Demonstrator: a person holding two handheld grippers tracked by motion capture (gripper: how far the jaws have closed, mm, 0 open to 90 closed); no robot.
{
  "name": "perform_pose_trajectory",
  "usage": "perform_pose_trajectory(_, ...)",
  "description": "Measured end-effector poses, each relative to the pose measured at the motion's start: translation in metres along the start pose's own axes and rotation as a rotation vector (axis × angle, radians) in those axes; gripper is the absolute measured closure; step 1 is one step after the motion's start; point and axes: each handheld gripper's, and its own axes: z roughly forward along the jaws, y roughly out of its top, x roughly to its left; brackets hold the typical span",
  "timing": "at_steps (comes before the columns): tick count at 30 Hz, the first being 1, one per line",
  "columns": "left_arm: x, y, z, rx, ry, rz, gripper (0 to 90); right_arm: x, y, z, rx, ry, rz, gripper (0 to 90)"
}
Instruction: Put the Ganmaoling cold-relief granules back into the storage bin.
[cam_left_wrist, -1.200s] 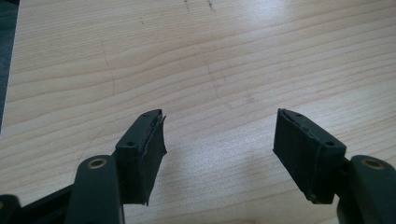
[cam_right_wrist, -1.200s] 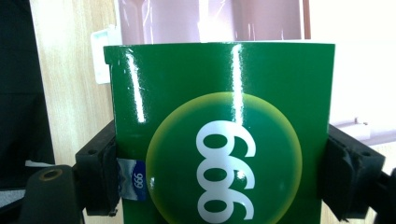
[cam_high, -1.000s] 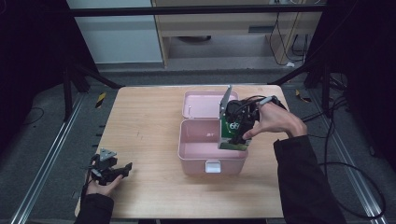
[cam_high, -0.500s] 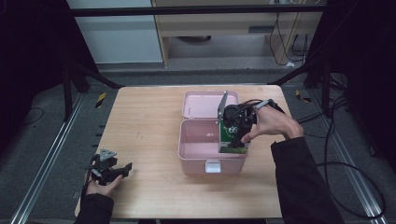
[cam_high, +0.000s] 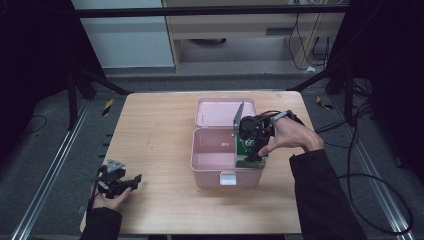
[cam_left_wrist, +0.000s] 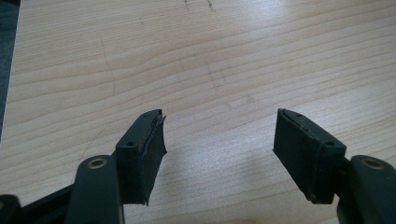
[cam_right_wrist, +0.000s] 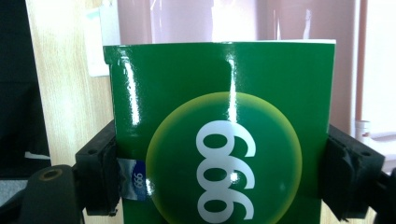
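Presently the right gripper (cam_high: 254, 150) pinches a green box (cam_right_wrist: 219, 135) at the open pink case's (cam_high: 215, 155) right wall; left gripper (cam_high: 120, 180) — jaws spread — rests near the tabletop's (cam_high: 150, 130) front-left corner.

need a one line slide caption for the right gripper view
Right gripper clamps a green box printed with 999, held over the open pink case.

One wooden bench (cam_high: 160, 130) carries one pink box (cam_high: 215, 155) with its one lid (cam_high: 220, 111) open. One green carton (cam_high: 246, 147) printed with white digits stands in the box. There are two claws: the left claw (cam_high: 131, 181) and the right claw (cam_high: 253, 150). Two hands show, a left hand (cam_high: 111, 199) and a right hand (cam_high: 292, 137). One white latch (cam_high: 228, 178) sits on the box front.
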Motion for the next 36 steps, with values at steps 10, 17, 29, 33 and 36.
perform_pose_trajectory(10,0.000,0.000,0.000,0.000,0.000,0.001,33.2,0.000,0.000,0.009,0.013,0.022,0.007,17.0)
perform_pose_trajectory(17,0.000,0.000,0.000,0.000,0.001,0.001,33.2,0.001,-0.001,0.016,0.007,0.027,0.008,17.0)
perform_pose_trajectory(29,0.000,0.000,0.000,0.000,0.001,0.001,33.2,-0.001,-0.003,0.026,0.014,0.044,0.021,16.9)
perform_pose_trajectory(33,0.000,0.000,0.000,0.000,0.001,0.002,33.2,-0.001,-0.003,0.029,0.013,0.048,0.022,16.9)
perform_pose_trajectory(36,0.000,0.000,0.000,0.000,0.001,0.001,33.2,-0.002,-0.004,0.033,0.012,0.053,0.022,16.8)
